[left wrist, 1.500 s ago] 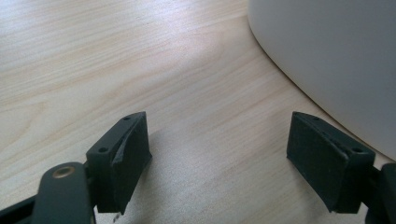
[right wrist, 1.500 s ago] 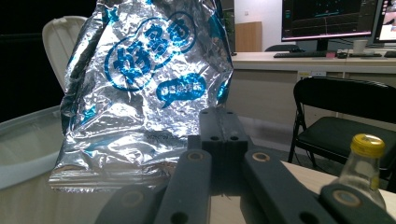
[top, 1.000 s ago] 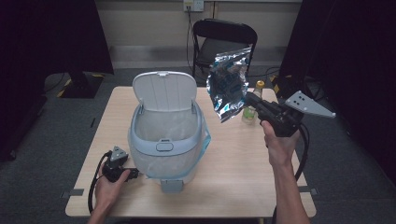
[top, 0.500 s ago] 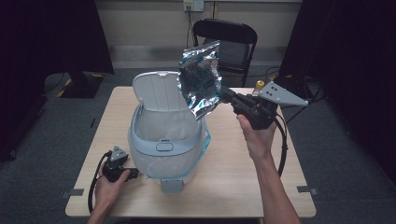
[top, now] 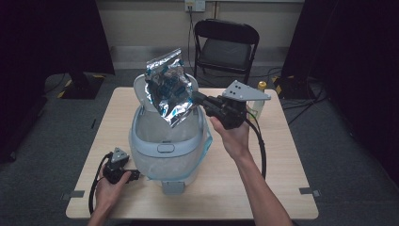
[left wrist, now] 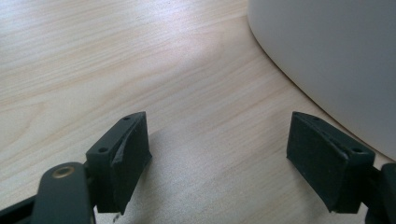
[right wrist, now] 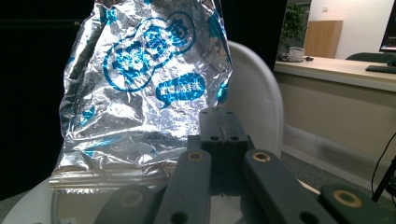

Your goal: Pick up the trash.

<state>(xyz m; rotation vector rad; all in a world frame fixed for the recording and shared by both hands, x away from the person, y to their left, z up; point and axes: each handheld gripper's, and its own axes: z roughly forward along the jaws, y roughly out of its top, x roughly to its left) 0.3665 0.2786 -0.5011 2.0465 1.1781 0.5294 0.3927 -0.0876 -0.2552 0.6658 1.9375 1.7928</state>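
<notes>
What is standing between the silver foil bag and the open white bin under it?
Nothing visible does. The right gripper holds the foil bag by its edge above the open mouth of the bin. The lid is swung up behind the bag, not across the opening. The left gripper rests open on the table beside the bin.

**Item count, this frame**

Two hand-held grippers: left hand-held gripper, right hand-held gripper. One foil bag, silver with blue print. One white bin with a single flip lid. One small bottle with a yellow cap. One desk. One folding chair behind it.
</notes>
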